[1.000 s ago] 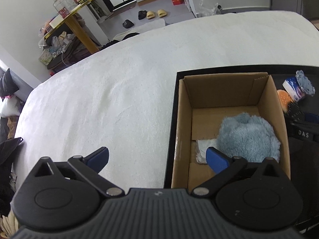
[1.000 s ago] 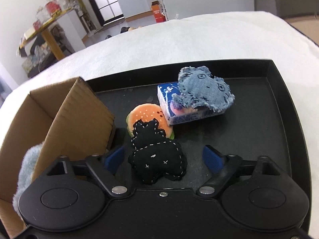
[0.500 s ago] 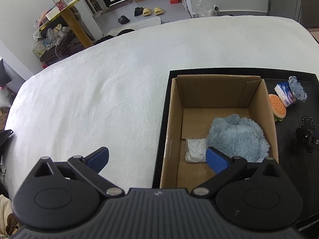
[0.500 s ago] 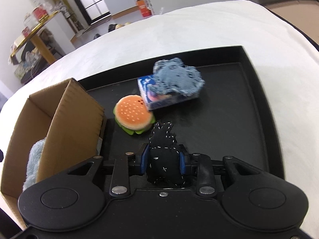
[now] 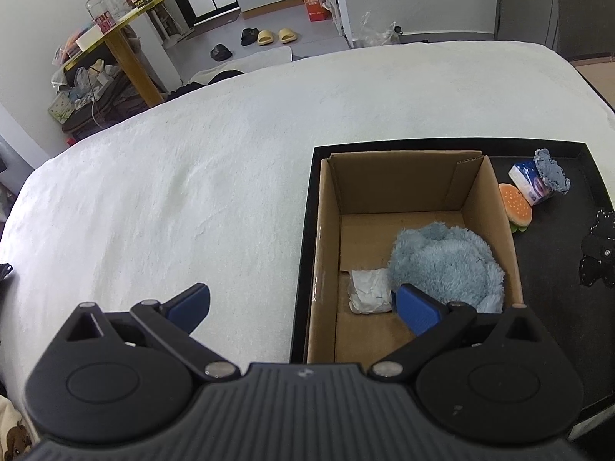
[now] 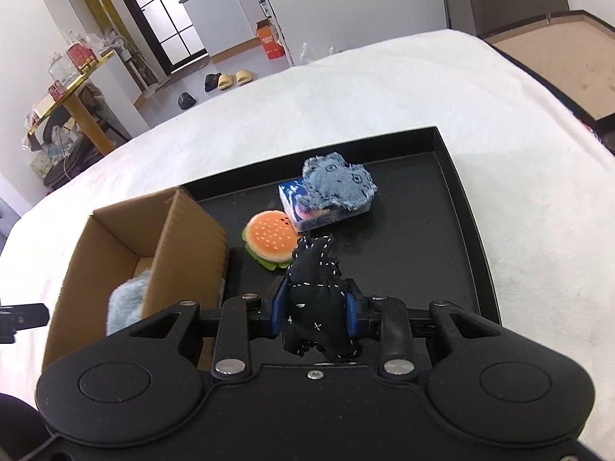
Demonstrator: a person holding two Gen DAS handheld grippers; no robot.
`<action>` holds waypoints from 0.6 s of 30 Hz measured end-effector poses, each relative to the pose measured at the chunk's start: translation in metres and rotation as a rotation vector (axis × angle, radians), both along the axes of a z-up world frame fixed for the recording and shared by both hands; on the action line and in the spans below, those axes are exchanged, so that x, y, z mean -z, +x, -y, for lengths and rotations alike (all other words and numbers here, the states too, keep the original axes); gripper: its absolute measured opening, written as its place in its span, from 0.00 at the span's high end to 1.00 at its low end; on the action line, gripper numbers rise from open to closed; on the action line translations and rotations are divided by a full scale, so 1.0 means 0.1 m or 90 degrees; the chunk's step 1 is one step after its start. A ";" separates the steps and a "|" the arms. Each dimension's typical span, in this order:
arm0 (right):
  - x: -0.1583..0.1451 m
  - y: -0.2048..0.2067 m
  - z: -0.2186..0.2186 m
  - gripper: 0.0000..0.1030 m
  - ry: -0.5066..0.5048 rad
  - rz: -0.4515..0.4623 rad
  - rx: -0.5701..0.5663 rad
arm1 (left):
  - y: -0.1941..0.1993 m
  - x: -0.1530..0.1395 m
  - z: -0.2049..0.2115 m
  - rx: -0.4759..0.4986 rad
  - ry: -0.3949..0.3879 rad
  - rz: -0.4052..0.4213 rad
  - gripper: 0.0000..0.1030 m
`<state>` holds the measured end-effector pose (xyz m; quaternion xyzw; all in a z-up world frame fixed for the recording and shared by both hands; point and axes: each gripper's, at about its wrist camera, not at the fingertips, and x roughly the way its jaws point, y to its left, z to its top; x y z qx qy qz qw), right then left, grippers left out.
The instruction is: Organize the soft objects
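My right gripper (image 6: 313, 313) is shut on a black stitched soft toy (image 6: 317, 292) and holds it above the black tray (image 6: 453, 207); the toy also shows in the left wrist view (image 5: 597, 247). A cardboard box (image 6: 184, 238) stands on the tray's left part and holds a fluffy blue plush (image 5: 442, 265) and a white packet (image 5: 367, 292). A burger plush (image 6: 271, 238), a tissue pack (image 6: 326, 215) and a denim toy (image 6: 338, 184) lie on the tray beyond. My left gripper (image 5: 303, 305) is open and empty, above the box's near left corner.
The tray rests on a white bed cover (image 5: 192, 192). A yellow table with clutter (image 5: 115, 38) and slippers (image 5: 273, 36) on the floor lie beyond the bed. A brown box (image 6: 557, 57) stands at the far right.
My right gripper closed on the black toy and has lifted it off the tray. My left gripper has risen and drawn back a little, still open.
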<state>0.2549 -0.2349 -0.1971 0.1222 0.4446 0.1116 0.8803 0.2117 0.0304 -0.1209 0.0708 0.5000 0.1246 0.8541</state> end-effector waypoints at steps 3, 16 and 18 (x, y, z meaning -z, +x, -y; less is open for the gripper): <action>-0.09 -0.04 -0.03 0.71 -0.006 0.010 -0.001 | -0.01 0.00 -0.03 0.002 -0.012 0.004 0.00; -0.38 -0.05 -0.28 0.71 -0.031 0.042 -0.017 | -0.09 0.04 -0.01 0.042 -0.010 0.040 0.01; -0.41 -0.04 -0.33 0.71 -0.033 0.044 -0.024 | -0.09 0.05 -0.03 0.044 -0.019 0.042 0.01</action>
